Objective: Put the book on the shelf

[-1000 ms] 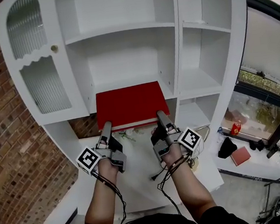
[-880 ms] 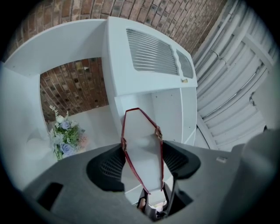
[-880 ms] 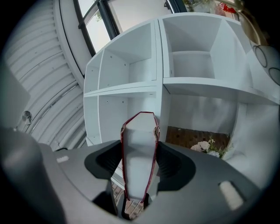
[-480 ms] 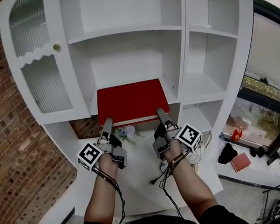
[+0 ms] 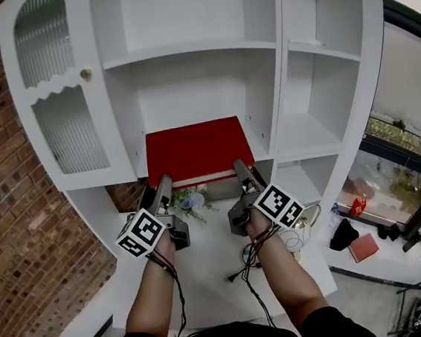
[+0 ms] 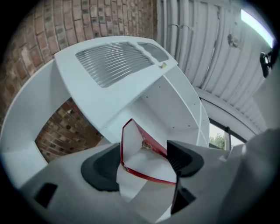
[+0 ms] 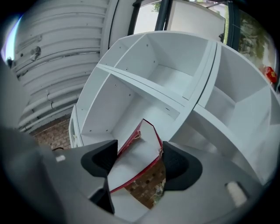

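Observation:
A red hardback book (image 5: 193, 149) lies flat on a middle shelf (image 5: 259, 142) of the white cabinet, its near edge overhanging toward me. My left gripper (image 5: 163, 182) is at the book's near left corner and my right gripper (image 5: 240, 167) at its near right corner. In the left gripper view that corner of the book (image 6: 151, 144) sits between the dark pads (image 6: 101, 167) of the left gripper (image 6: 144, 162). In the right gripper view the book (image 7: 148, 140) likewise stands between the right gripper's (image 7: 138, 165) pads (image 7: 177, 165). Both sets of jaws have just been opening and stand wide around the book.
A small bunch of flowers (image 5: 191, 200) lies on the white counter (image 5: 207, 276) under the shelf, with a loose cable (image 5: 243, 267). A ribbed-glass cabinet door (image 5: 68, 130) is on the left, a brick wall (image 5: 7, 223) beyond it. Open compartments (image 5: 303, 128) lie on the right.
Both grippers have rolled, so their marker cubes face differently, and have risen a little at the book's near edge. The flowers now show between them.

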The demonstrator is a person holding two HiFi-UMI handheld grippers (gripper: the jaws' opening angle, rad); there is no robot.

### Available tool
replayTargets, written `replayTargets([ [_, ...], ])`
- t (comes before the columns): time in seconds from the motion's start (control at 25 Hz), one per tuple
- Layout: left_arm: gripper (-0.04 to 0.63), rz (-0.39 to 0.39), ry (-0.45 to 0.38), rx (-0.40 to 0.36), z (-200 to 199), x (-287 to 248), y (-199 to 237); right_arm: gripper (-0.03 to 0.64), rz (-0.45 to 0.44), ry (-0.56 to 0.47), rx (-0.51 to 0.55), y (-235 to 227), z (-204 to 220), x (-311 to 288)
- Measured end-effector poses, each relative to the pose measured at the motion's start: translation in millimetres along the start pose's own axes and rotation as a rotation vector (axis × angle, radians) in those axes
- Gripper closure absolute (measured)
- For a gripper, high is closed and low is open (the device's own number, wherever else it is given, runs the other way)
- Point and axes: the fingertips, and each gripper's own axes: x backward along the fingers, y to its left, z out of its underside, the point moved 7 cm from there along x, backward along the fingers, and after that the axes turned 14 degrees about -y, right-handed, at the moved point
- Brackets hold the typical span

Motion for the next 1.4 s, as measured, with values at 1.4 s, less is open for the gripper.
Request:
replayTargets([
  [1.4, 0.339, 0.115, 0.086, -0.477, -9, -49, -22, 0.380, -0.099, 0.054, 0.624, 21, -23, -38],
])
